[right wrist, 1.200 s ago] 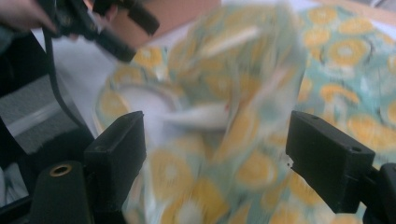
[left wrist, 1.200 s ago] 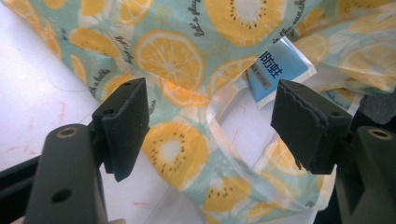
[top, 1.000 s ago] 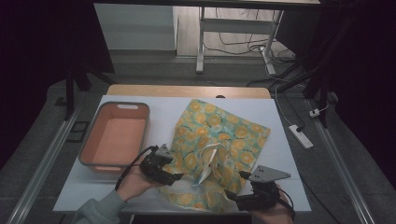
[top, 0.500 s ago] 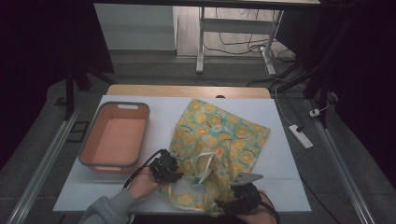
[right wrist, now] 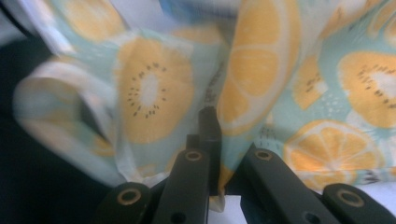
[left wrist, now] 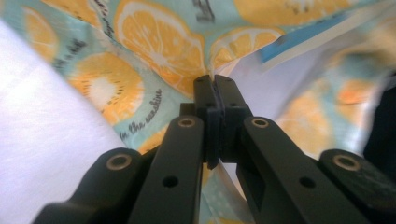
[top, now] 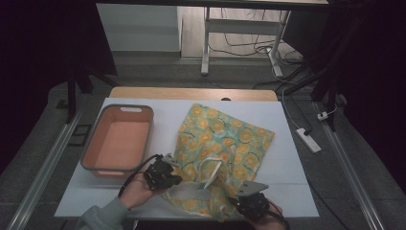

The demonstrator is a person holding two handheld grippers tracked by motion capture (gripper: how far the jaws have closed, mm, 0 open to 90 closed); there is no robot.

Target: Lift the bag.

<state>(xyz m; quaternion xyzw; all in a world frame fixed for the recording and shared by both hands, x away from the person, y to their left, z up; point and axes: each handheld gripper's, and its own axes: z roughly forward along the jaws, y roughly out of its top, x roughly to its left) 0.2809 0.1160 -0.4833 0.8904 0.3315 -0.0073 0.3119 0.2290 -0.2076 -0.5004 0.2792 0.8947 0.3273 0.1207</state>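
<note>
The bag [top: 225, 146], printed with orange slices and script too blurred to read, lies on the bench [top: 292, 120] beside an empty tray [top: 119, 143]. Both the left hand-held gripper [top: 165, 173] and the right hand-held gripper [top: 249, 199] have just closed, pinching its near edge.

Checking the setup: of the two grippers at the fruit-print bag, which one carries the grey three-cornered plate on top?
The right gripper, at the bag's near right edge. The left gripper, toward the orange bin, is plain black.

Black jaws with brass-ringed screw holes; grey-green sleeve [top: 103, 215].
</note>
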